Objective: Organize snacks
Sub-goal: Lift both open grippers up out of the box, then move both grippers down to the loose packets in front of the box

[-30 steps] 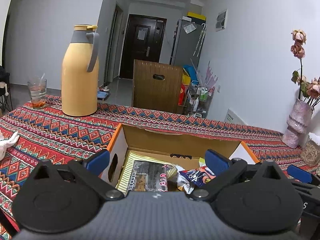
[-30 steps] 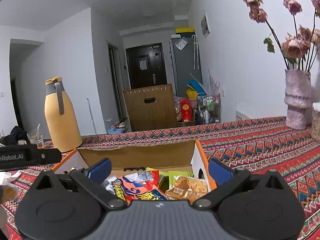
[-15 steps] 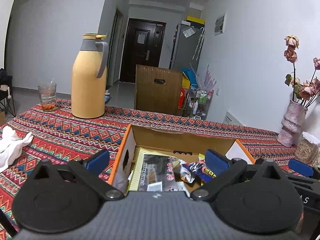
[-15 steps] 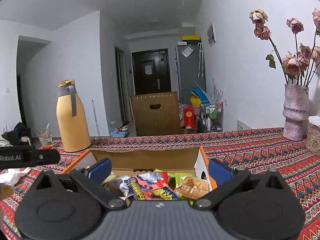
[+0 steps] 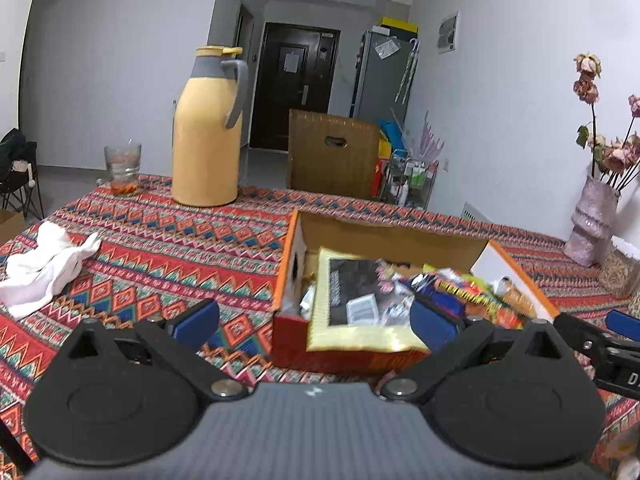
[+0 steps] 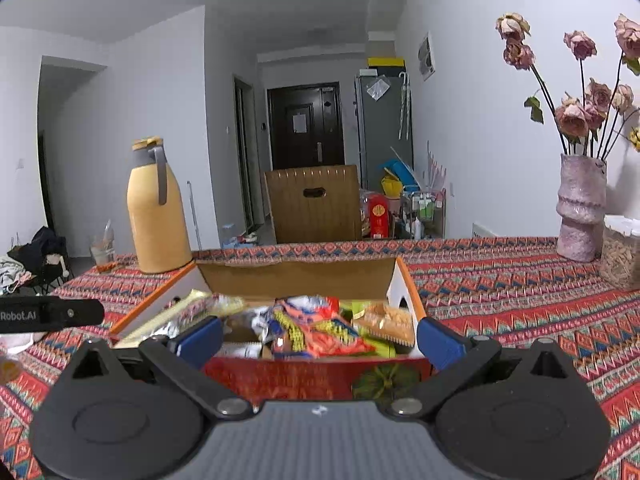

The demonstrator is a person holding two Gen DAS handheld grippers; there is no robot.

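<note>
Nearest in each wrist view is the gripper itself: the left gripper (image 5: pixel 316 322) has its blue pads spread wide with nothing between them, and the right gripper (image 6: pixel 320 338) is likewise spread wide and holds nothing. Both hover just short of the open cardboard box (image 5: pixel 384 236), which stands on the table (image 5: pixel 160 248) under a red patterned cloth. From the left gripper the box sits ahead and toward its right pad, which overlaps the box's near right part, while the left pad hangs over bare cloth beside the box. From the right gripper the box lies straight ahead, its red front wall spanning the gap between the two pads. Inside the box lie the snacks (image 6: pixel 320 330): a large yellow-edged dark packet (image 5: pixel 352 304) against the box's left side, and orange, green and biscuit packets toward its right. Left of the box, a crumpled white cloth (image 5: pixel 44 268) rests on the table. Beyond the box stand a yellow thermos jug (image 5: pixel 208 132) and a glass (image 5: pixel 122 168); far right of the box is a vase of dried roses (image 6: pixel 580 212).
</note>
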